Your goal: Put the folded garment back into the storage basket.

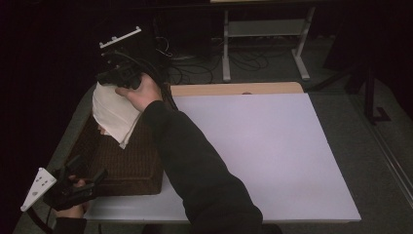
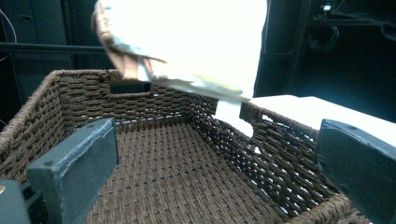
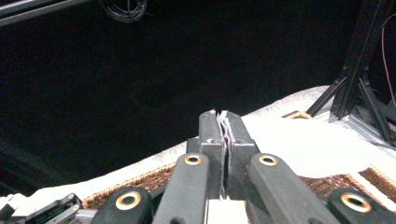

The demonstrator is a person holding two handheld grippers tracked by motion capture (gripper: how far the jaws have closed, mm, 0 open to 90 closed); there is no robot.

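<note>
Dark room, grey floor point(image 1: 341, 112), white table frame point(image 1: 265, 29)

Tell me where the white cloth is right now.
In the high view, the white cloth hangs from the right gripper, above the far left end of the wicker basket.

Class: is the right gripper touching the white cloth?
Touching. In the right gripper view, the right gripper has its jaws shut on a thin edge of the cloth; the high view shows the cloth hanging from it over the basket.
</note>
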